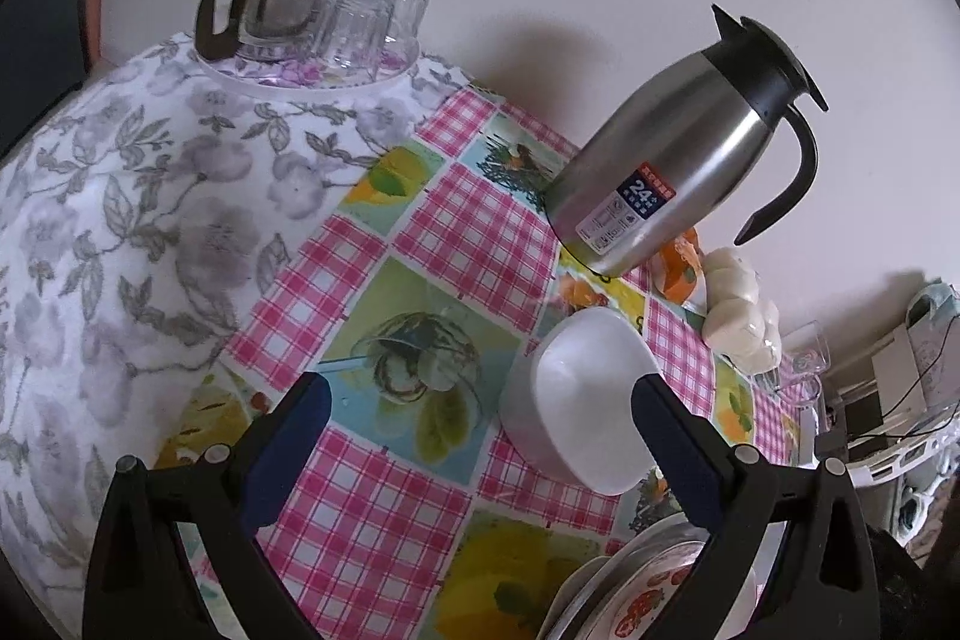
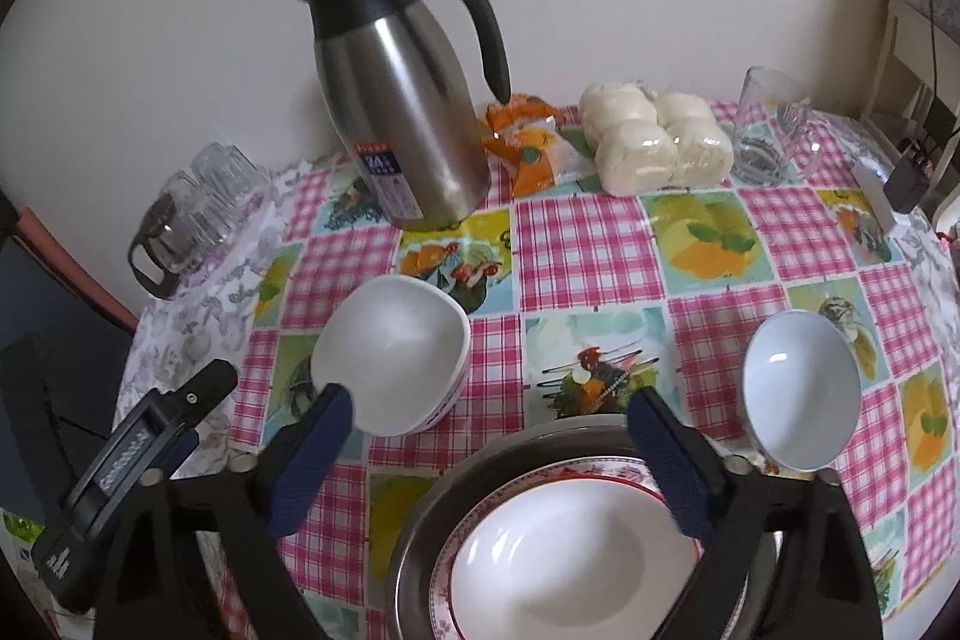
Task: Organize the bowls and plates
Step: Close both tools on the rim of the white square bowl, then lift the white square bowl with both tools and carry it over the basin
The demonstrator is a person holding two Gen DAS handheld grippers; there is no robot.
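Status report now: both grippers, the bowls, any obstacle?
Left gripper open beside square bowl. Right gripper open, empty, above plate stack. Round bowl apart. Nothing blocking.

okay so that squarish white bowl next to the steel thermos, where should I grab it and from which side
Grip the squarish white bowl by its rim, one finger inside and one outside. It stands upright and open, with thin exposed walls. Come from above on the near edge, since the steel thermos stands close behind it. The left gripper is open and probably nearest.

Glossy white bowl point(image 2: 393, 352), brushed-steel jug point(image 2: 408, 124)
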